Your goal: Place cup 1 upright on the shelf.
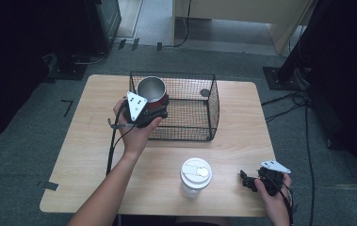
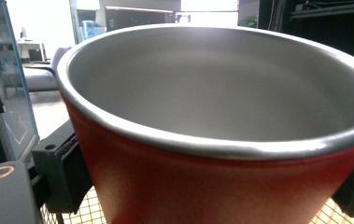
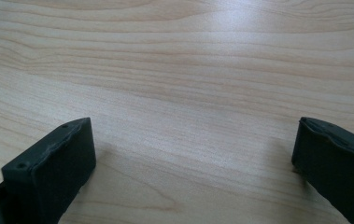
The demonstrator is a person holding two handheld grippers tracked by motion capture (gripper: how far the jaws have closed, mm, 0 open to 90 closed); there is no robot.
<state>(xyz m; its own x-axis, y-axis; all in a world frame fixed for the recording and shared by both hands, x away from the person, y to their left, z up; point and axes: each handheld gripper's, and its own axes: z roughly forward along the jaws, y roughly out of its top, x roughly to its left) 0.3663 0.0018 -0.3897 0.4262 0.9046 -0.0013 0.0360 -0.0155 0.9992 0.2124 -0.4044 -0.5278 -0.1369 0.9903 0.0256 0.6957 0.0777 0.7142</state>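
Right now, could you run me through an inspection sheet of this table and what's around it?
Surface: light wooden table, bare grain under the right gripper.
Job's things: red cup with a steel inside, upright, held over the near left corner of the black wire basket.
Clutter: clear tumbler with a white lid standing near the front edge.
Grippers: left gripper clamped on the cup's sides; right gripper resting low over the table, jaws wide apart, nothing between them.
Cables: one trails from the left gripper along the forearm; others lie on the floor at right.
Surroundings: grey carpet, dark stands and equipment at both sides.
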